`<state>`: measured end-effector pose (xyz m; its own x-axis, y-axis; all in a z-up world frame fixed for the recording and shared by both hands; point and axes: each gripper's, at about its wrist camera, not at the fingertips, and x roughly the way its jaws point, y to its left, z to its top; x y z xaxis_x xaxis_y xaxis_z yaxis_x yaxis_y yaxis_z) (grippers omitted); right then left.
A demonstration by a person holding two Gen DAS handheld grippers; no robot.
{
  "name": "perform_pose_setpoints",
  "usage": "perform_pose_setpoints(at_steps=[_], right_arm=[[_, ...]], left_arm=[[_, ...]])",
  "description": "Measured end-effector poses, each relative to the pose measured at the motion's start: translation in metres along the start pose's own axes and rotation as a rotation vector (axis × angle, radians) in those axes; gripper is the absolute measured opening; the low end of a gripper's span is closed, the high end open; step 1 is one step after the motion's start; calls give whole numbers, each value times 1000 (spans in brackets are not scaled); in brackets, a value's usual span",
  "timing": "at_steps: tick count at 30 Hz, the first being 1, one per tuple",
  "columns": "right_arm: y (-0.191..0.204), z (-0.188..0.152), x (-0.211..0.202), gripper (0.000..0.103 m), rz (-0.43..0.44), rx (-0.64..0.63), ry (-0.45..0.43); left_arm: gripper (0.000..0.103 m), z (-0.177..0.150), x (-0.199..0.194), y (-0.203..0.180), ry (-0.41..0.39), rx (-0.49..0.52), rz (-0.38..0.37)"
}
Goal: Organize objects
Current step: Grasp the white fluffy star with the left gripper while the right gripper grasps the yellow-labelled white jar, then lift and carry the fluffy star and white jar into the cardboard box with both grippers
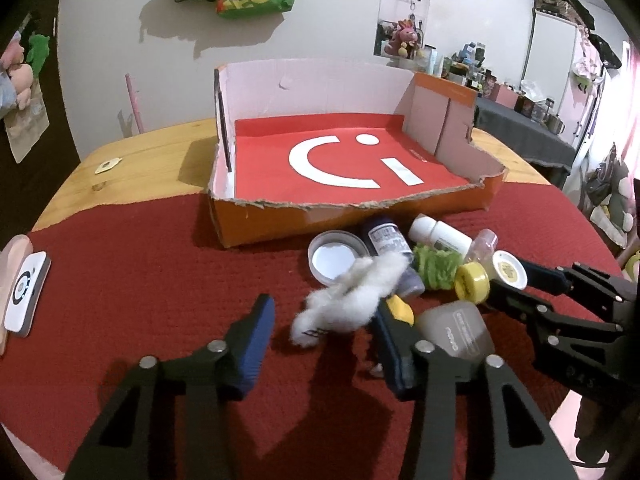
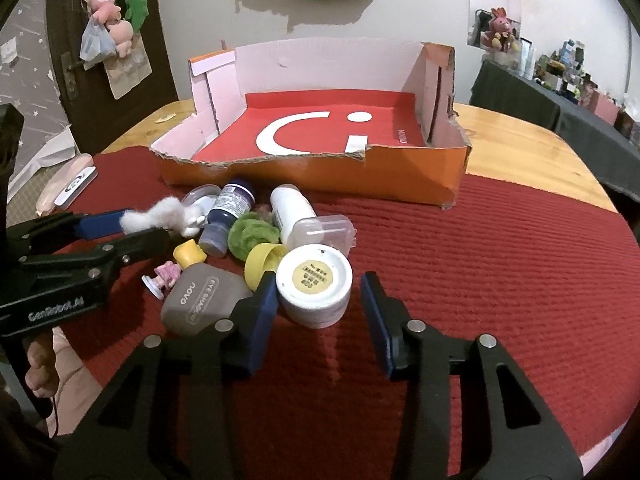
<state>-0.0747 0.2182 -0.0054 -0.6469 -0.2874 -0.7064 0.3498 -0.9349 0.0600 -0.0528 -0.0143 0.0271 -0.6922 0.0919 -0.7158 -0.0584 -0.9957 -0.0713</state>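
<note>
A pile of small objects lies on the red cloth in front of an open orange cardboard box (image 1: 352,220) (image 2: 400,176) with a red floor. My left gripper (image 1: 324,336) (image 2: 140,226) is open, its fingers on either side of a white fluffy wad (image 1: 352,296) (image 2: 160,218). My right gripper (image 2: 320,312) (image 1: 508,284) is open around a white round jar (image 2: 314,284) (image 1: 509,270). Also in the pile are a dark blue bottle (image 2: 226,216), a white bottle (image 2: 290,208), a green fuzzy ball (image 2: 252,234), a yellow cap (image 2: 260,262), a grey case (image 2: 200,300) and a pink figurine (image 2: 162,276).
A clear plastic container (image 2: 326,232) and a metal lid (image 1: 334,256) lie by the pile. A white device (image 1: 24,292) sits at the cloth's left edge. The wooden table (image 2: 520,148) runs behind the box. A cluttered dark table (image 2: 560,100) stands at far right.
</note>
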Motion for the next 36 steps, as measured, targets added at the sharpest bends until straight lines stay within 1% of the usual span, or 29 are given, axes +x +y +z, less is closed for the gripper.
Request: perform_pose_setpoints(at_steps=[2,4,6,12,17,18,19,23,27,36], right_arm=[[0,0,2,39,3,2,4],[-1,1,3,38,9,6,7],[-1,1,5,36,20,10,12],[-1,2,7,35,26,10,15],[-3,2,4,35,35,23,14],[-3,2,3,35,36,24,11],[-3,2,2,35,36,24,7],[-2,4,-4,35,33,21,-8],[1,7,-10,35,40,15,-23],[8,11,-15,35,56,0,-43]], left_arm=[[46,2,2,1,3,-3,-5],[41,4,4,3,5,-3,-12],[40,6,6,3,10,-5,-26],[34,9,13,3,21,-16,-65],[22,11,12,0,12,-6,-89],[14,11,12,-1,10,-3,-96],[11,11,11,-2,11,1,-99],[11,9,7,-2,5,5,-93],[10,9,2,1,3,-11,-111],[10,9,-9,-6,-11,-3,-126]])
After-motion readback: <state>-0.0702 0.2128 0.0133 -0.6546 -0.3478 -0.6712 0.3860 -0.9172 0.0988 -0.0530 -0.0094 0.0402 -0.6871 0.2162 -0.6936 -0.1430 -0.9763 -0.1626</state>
